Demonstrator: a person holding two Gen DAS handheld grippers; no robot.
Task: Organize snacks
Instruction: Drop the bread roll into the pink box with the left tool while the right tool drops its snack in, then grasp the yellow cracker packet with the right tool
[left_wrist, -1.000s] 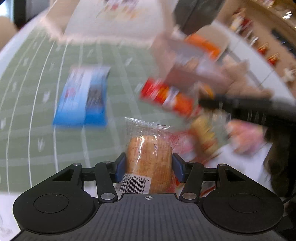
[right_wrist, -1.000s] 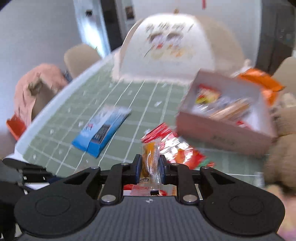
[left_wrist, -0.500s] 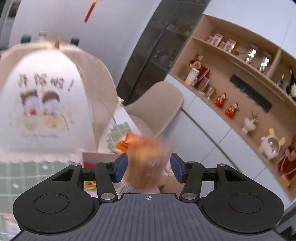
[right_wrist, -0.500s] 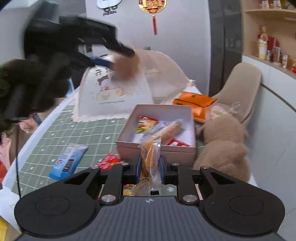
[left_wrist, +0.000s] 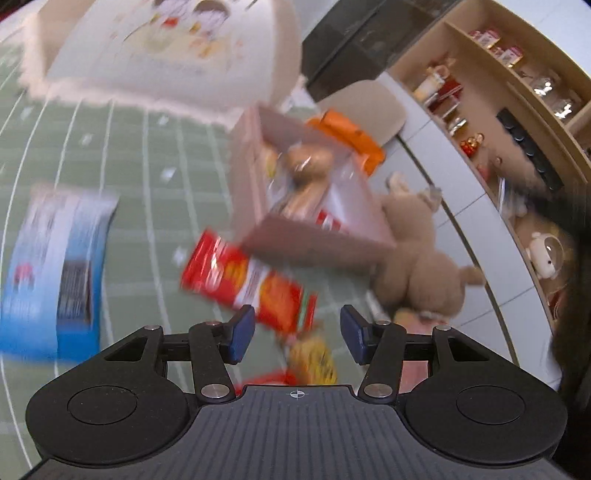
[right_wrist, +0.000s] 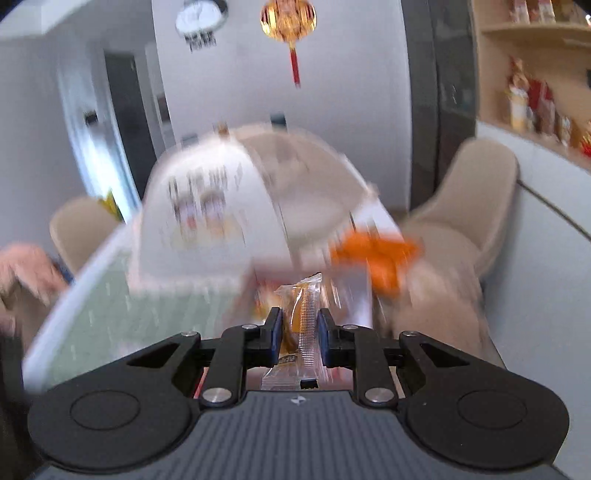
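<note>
My left gripper (left_wrist: 297, 328) is open and empty above the green checked tablecloth. Just past it lies a red snack packet (left_wrist: 247, 280), with a yellow packet (left_wrist: 312, 360) below the jaws. The pink box (left_wrist: 314, 236) stands beyond, holding a bread bun in clear wrap (left_wrist: 306, 166) and other snacks. A blue packet (left_wrist: 55, 273) lies at the left. My right gripper (right_wrist: 299, 328) is shut on a clear-wrapped orange snack stick (right_wrist: 304, 314), held upright. The view beyond it is blurred.
A white mesh food cover (left_wrist: 166, 48) stands at the back of the table; it also shows in the right wrist view (right_wrist: 236, 206). An orange bag (left_wrist: 351, 140) lies behind the box. A brown plush toy (left_wrist: 417, 258) sits right of the box. Beige chairs (right_wrist: 476, 192) stand around.
My left gripper has let go of the wrapped bun, which now lies in the pink box, and has swung back down over the table. My right gripper has lifted, still holding the stick.
</note>
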